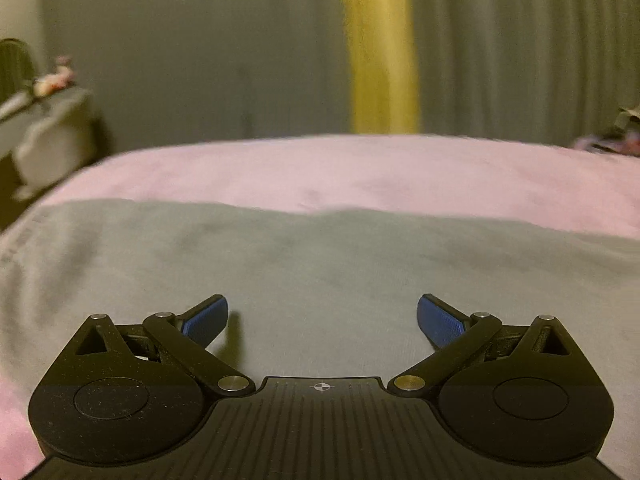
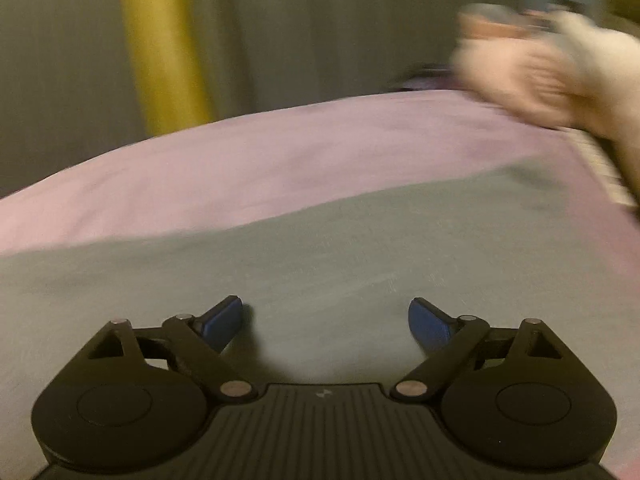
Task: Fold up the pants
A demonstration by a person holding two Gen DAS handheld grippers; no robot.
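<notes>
The grey pants (image 1: 320, 264) lie flat on a pink bedsheet (image 1: 360, 172), filling the near part of the left wrist view. My left gripper (image 1: 322, 320) is open and empty, its blue pads just above the grey cloth. In the right wrist view the same grey pants (image 2: 320, 248) spread across the near half, on the pink sheet (image 2: 240, 160). My right gripper (image 2: 325, 322) is open and empty, low over the cloth. Both views are blurred.
A grey curtain with a yellow stripe (image 1: 380, 48) hangs behind the bed. A blurred pale plush or pile of cloth (image 2: 540, 76) sits at the bed's far right. A small table with objects (image 1: 44, 96) stands at the left of the bed.
</notes>
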